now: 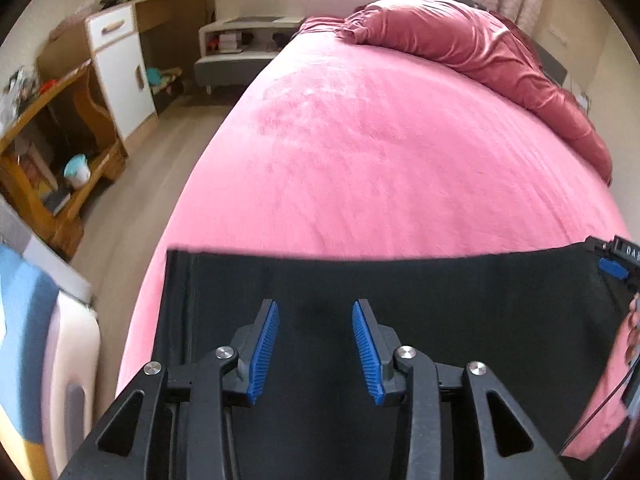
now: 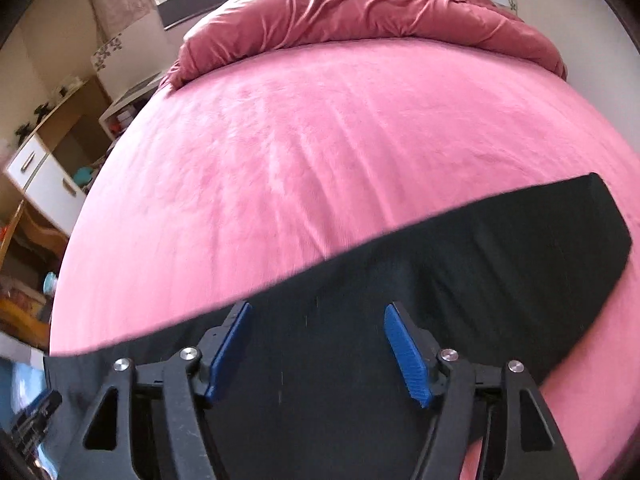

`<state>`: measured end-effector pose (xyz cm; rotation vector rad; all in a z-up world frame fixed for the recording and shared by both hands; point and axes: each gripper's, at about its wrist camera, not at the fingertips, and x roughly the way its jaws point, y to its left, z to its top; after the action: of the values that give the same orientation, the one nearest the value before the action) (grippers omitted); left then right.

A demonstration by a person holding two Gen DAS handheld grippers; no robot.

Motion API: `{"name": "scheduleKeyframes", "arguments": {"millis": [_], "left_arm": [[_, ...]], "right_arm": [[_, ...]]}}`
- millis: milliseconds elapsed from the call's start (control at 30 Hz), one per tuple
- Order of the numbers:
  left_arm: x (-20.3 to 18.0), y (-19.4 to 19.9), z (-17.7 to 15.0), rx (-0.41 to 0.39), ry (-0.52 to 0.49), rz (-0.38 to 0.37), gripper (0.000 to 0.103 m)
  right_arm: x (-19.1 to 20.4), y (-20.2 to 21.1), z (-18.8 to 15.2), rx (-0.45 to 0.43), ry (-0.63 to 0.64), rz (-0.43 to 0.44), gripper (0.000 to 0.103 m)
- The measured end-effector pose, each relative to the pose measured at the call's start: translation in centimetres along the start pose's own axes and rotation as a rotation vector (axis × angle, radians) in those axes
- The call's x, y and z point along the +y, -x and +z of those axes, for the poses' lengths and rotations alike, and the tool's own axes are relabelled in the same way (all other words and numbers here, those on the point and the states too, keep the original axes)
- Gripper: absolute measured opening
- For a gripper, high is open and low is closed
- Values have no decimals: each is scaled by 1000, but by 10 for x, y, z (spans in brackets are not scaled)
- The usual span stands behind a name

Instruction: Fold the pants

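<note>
pink bed [image 1: 360,160] | black pants [image 1: 400,300] flat | left tongs [image 1: 315,346] spread, empty | right tongs [image 2: 318,350] spread, empty

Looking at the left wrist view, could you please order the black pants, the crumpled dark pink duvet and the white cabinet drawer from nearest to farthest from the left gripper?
From the left gripper:
1. Black pants, directly beneath the open jaws.
2. Crumpled dark pink duvet, at the bed's far end, right.
3. White cabinet drawer, across the floor, far left; its lead over the duvet is slight.

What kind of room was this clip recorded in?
A bedroom, most likely: a wide bed under a pink sheet, a bunched duvet at its far end, and a white cupboard along the wall.
</note>
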<state>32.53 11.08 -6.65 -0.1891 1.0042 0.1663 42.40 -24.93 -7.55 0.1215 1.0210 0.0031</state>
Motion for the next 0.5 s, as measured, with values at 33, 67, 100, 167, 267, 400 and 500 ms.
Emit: {"name": "scheduleKeyframes", "arguments": {"millis": [33,67,100,167,267,400,500], "left_arm": [[-1,-7,3,7,-9,9,40],[-1,-15,6,16,-10,0,40],[0,-21,8,23,-11,-3,40],[-1,-30,11,27,-8,11,40],[-1,-37,14,28,-4,3,40],[-6,-35,11,16,-84,-24,9],[-7,-24,9,8,-77,-43,8]], "right_arm": [[1,-8,4,10,7,-23,70],[3,-20,9,25,20,-48,70],[2,-27,12,37,22,-63,69],[0,-39,14,55,20,-73,62],[0,-42,17,34,50,-83,26],[-2,-30,17,15,74,-45,5],[-15,-4,10,-35,23,10,5]]}}
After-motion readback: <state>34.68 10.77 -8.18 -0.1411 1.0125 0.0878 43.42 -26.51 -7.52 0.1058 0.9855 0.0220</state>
